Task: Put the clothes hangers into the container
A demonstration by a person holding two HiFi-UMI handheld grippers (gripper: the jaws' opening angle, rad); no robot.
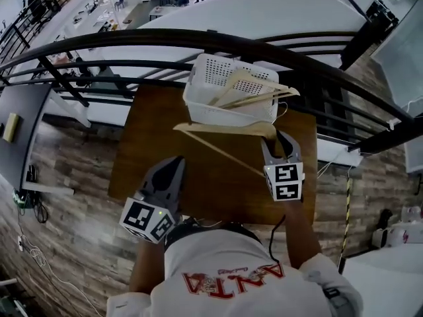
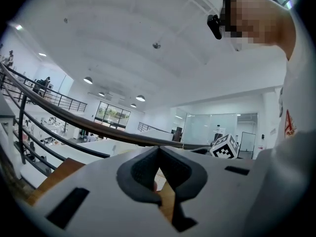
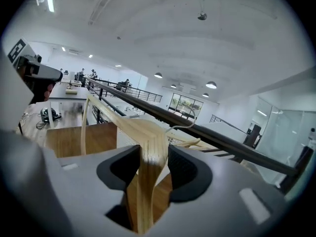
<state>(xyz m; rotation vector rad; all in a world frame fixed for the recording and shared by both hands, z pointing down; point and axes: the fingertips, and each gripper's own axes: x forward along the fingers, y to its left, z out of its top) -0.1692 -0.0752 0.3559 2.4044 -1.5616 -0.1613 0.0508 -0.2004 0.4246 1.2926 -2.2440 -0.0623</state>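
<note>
While the head view looks down, my right claw (image 1: pixel 281 142) holds a wooden hanger (image 1: pixel 221 129), its long axis running 9 to 3, just short of the white basket (image 1: pixel 225 113) at 12 on the tabletop (image 1: pixel 142 157). This is the nearer arm. The left claw (image 1: pixel 175 170) sits at 7. In the left gripper view, the jaws are together and empty. In the right gripper view, the pads clamp the hanger's wooden arm.

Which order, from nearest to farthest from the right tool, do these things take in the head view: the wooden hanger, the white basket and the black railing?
1. wooden hanger: clamped in the right tool, reaching out to its left.
2. white basket: just beyond the tool, ahead of it.
3. black railing: behind the basket, farthest away.
</note>
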